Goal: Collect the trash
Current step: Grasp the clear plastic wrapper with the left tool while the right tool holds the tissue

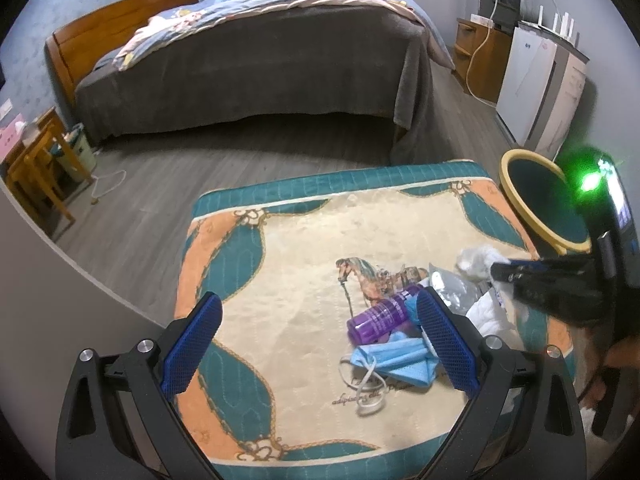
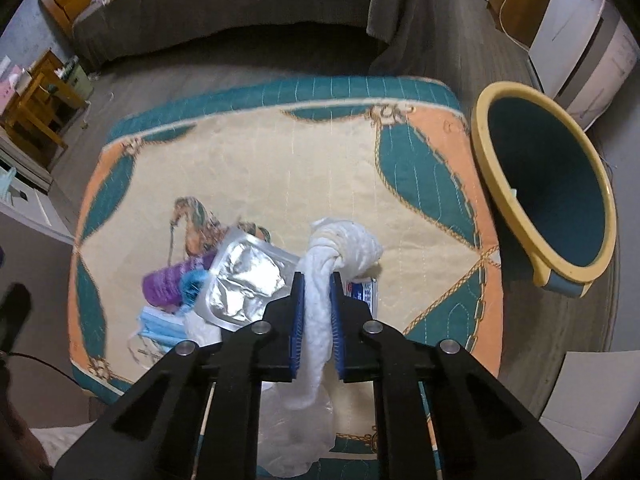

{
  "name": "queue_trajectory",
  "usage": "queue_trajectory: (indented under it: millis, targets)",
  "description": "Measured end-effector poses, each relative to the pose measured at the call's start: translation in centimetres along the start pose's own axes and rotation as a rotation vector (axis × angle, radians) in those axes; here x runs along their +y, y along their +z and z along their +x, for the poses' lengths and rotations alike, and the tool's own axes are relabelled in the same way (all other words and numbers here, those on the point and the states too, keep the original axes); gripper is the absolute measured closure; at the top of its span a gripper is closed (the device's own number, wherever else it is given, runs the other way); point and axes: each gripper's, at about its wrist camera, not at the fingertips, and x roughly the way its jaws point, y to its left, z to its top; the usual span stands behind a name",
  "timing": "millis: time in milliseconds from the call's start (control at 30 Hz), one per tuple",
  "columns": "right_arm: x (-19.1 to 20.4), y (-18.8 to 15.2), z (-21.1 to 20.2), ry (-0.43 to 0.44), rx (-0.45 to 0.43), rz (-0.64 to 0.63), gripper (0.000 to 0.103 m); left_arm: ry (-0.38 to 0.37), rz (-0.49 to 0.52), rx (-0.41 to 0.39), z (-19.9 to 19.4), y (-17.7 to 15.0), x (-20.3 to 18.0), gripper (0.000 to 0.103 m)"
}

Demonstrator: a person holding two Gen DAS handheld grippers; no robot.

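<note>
A patterned cushion table point(image 1: 280, 264) holds a trash pile: a purple bottle point(image 1: 380, 314), a blue face mask point(image 1: 396, 360), a silver foil pouch point(image 2: 244, 280) and white plastic. My left gripper point(image 1: 320, 344) is open above the cushion, left of the pile. My right gripper point(image 2: 318, 284) is shut on a white crumpled tissue point(image 2: 344, 248) and holds it above the cushion; it also shows in the left wrist view point(image 1: 478, 260). A yellow-rimmed teal bin point(image 2: 548, 184) stands right of the cushion.
A bed with a grey cover point(image 1: 260, 64) stands behind. A white appliance point(image 1: 540, 80) and wooden cabinet point(image 1: 476, 56) line the right wall. A wooden stool point(image 1: 36, 168) is at left. A small printed packet point(image 2: 364, 292) lies under the tissue.
</note>
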Motion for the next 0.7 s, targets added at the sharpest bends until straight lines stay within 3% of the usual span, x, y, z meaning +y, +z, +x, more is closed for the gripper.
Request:
queue_trajectory:
  millis: [333, 533, 700]
  targets:
    - [-1.8, 1.2, -3.9, 0.047, -0.1, 0.058, 0.092, -0.007, 0.018, 0.013, 0.4, -0.1, -1.1, 0.006]
    - [-2.8, 1.2, -4.0, 0.045, -0.091, 0.065, 0.092, -0.01, 0.036, 0.021, 0.8, 0.0, -2.1, 0.006]
    - [-3.5, 1.8, -6.1, 0.019, -0.148, 0.042, 0.092, -0.097, 0.052, 0.043, 1.7, -0.4, -3.8, 0.006]
